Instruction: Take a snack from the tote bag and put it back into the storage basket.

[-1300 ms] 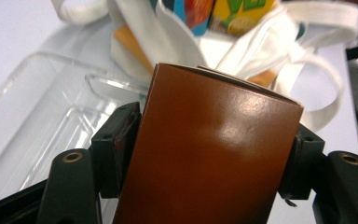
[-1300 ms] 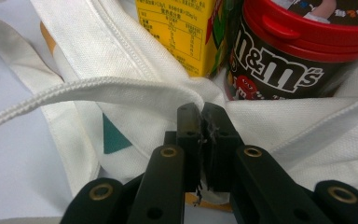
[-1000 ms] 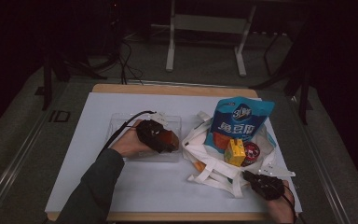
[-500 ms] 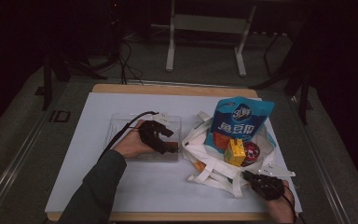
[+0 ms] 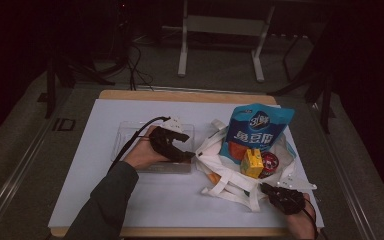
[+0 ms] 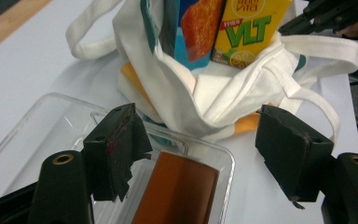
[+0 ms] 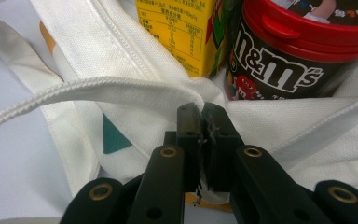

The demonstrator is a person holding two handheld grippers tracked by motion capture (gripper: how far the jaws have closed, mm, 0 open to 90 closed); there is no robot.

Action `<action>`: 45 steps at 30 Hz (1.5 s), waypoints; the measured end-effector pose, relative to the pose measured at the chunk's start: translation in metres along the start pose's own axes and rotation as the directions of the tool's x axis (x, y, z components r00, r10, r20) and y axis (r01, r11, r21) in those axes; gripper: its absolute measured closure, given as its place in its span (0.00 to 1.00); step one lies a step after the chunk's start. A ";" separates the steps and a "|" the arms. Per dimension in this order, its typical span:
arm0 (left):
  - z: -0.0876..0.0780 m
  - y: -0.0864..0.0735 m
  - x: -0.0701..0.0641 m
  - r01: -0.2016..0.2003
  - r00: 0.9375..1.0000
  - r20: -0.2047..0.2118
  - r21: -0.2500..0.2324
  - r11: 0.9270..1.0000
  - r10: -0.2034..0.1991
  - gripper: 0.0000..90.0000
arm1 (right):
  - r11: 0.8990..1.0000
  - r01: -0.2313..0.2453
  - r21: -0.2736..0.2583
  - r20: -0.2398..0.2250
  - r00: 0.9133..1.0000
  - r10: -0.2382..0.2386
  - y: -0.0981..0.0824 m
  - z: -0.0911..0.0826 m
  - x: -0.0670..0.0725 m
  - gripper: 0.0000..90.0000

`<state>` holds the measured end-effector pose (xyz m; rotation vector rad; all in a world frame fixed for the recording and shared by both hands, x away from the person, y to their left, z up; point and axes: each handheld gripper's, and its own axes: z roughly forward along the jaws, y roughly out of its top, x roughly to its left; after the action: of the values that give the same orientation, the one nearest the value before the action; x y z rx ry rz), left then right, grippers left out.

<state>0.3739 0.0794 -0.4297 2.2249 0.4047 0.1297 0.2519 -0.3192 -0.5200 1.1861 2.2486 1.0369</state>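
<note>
My right claw (image 7: 201, 122) pinches the tote's (image 5: 220, 165) soft rim at table right. Left claw (image 6: 205, 154) spread over the tray (image 6: 42, 126); the brown block (image 6: 177, 191) looks stiff, light — grab its sides.

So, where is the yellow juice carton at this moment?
In the high view, the yellow juice carton stands inside the white tote bag at the table's right side, between the blue snack bag and the red-lidded candy jar.

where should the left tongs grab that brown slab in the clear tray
Judging by its pose, across the two long edges of the brown slab, coming straight down from above: it lies flat inside the clear tray, whose walls block a sideways approach. The left tongs already hang open over it.
</note>
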 end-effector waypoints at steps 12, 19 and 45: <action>0.001 0.011 -0.007 0.012 1.000 0.007 -0.078 0.997 -0.012 0.33 | 1.000 -0.001 -0.002 -0.001 1.000 0.001 0.000 0.000 0.000 0.95; 0.007 0.017 -0.015 0.003 1.000 -0.010 -0.101 0.995 -0.004 0.33 | 1.000 -0.001 -0.006 0.001 1.000 0.001 -0.001 0.000 0.000 0.95; 0.054 0.045 -0.049 -0.033 0.995 -0.094 -0.106 0.994 0.023 0.33 | 1.000 -0.006 -0.011 0.003 1.000 0.006 -0.002 0.000 0.000 0.95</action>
<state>0.3512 -0.0033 -0.4271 2.1246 0.4077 0.2639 0.2509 -0.3196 -0.5214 1.1899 2.2358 1.0476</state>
